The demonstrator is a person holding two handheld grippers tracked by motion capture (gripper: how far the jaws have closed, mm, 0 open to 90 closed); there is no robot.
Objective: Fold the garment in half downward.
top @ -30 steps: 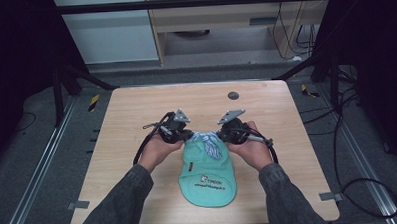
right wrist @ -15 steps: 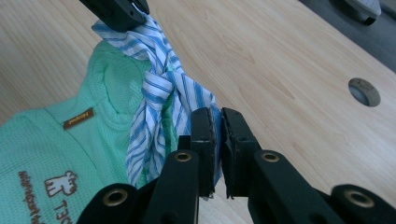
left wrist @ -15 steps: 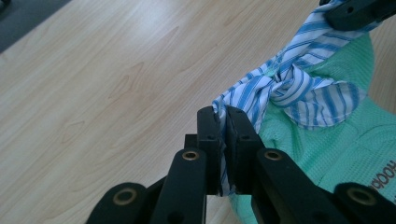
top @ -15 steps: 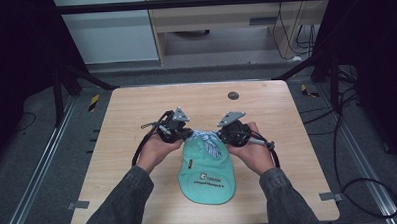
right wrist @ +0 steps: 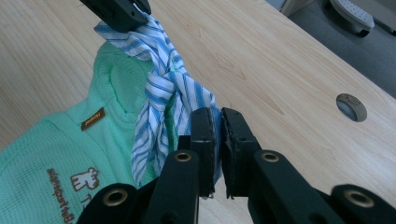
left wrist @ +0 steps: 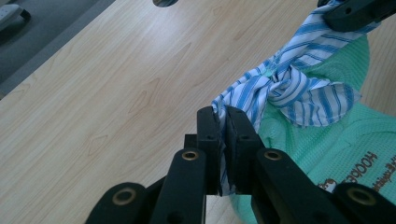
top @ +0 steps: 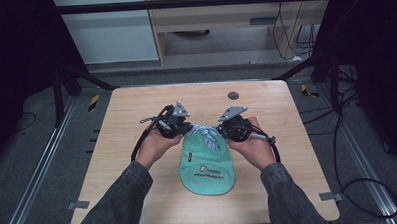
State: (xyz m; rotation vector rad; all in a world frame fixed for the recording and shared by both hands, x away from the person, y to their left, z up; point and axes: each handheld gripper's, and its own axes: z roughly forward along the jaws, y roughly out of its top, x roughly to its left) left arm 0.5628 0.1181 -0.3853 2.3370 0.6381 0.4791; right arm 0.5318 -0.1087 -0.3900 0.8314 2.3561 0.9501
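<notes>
Light wooden worktop on grey floor; beige cabinet behind; black frame posts and cables alongside.

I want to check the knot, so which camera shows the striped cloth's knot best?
The left gripper view: the knot sits close and sharp above the green garment. The right gripper view shows it side-on, partly twisted away. In the high view it is tiny between the grippers.

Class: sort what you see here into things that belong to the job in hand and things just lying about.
In the job:
- blue-striped tie
- green garment
- left claw, right claw, each shut on a tie end

Lying about:
- round table insert
- floor cables
</notes>
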